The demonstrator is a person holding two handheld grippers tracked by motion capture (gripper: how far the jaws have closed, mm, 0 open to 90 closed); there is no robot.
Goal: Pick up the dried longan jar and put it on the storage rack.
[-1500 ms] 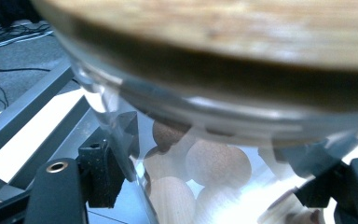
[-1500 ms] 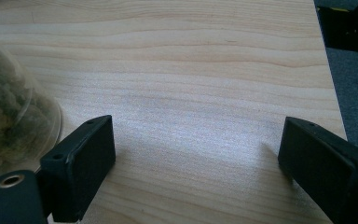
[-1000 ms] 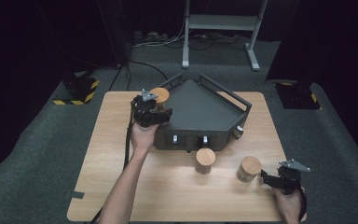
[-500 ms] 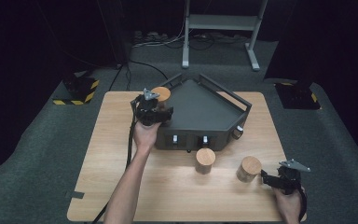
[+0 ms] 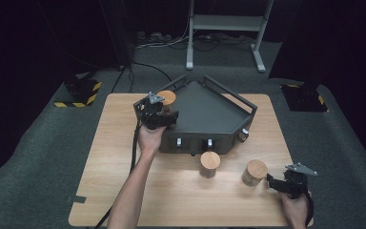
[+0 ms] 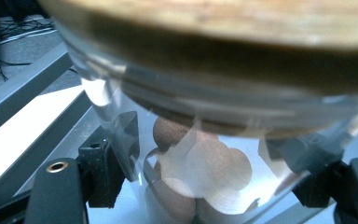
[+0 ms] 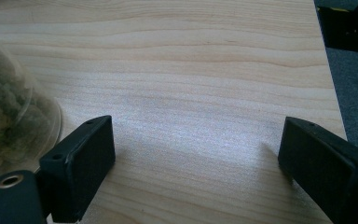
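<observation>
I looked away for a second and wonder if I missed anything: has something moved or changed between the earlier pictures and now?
Nothing has visibly changed. The left claw still clamps the clear glass jar with the wooden lid at the left rim of the dark grey metal tray. The right claw still rests open on the light wooden table, beside the nearest of two more wooden-lidded jars.

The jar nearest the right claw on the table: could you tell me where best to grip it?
Grip the jar round its glass body below the wooden lid, coming level from its right, where the open right claw already faces it. It stands upright, so the round wall probably suits the jaws.
</observation>
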